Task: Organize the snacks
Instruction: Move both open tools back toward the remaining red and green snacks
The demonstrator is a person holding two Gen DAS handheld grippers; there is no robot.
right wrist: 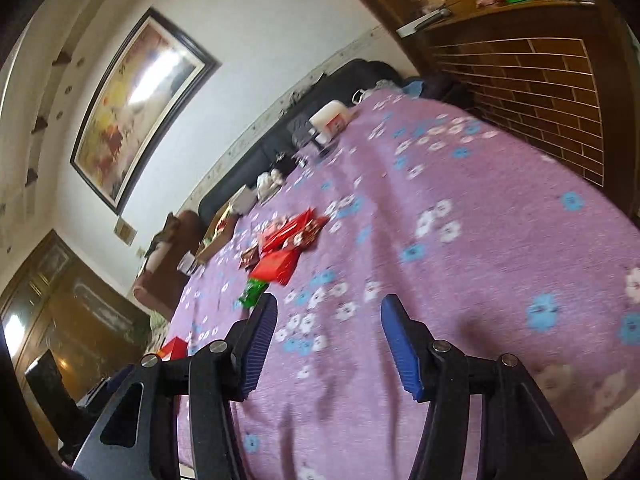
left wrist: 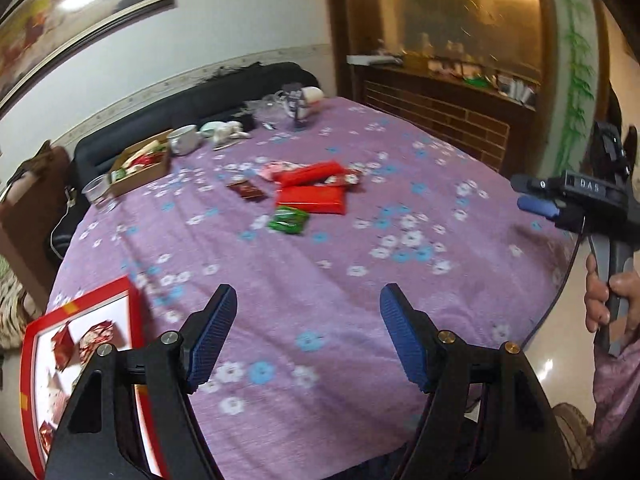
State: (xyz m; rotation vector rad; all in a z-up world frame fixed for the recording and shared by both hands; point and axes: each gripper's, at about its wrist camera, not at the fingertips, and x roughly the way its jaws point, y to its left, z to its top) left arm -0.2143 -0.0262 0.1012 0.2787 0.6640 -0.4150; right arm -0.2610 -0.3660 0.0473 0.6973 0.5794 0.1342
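Note:
A pile of snack packets lies mid-table on the purple flowered cloth (left wrist: 320,280): a flat red packet (left wrist: 311,199), a long red packet (left wrist: 308,173), a green packet (left wrist: 289,220) and a dark brown packet (left wrist: 246,191). A red-rimmed box (left wrist: 80,360) with wrapped sweets sits at the near left table edge. My left gripper (left wrist: 308,336) is open and empty above the cloth, short of the pile. My right gripper (right wrist: 328,344) is open and empty; it also shows in the left wrist view (left wrist: 536,196) at the right table edge. The pile shows in the right wrist view (right wrist: 280,248).
A cardboard box (left wrist: 140,168) of items, a clear cup (left wrist: 95,189), a white bowl (left wrist: 184,138), glassware (left wrist: 296,104) and a white jar (right wrist: 332,118) stand along the far edge. A dark sofa (left wrist: 160,116) lies behind; a brick-fronted wooden counter (left wrist: 440,116) stands right.

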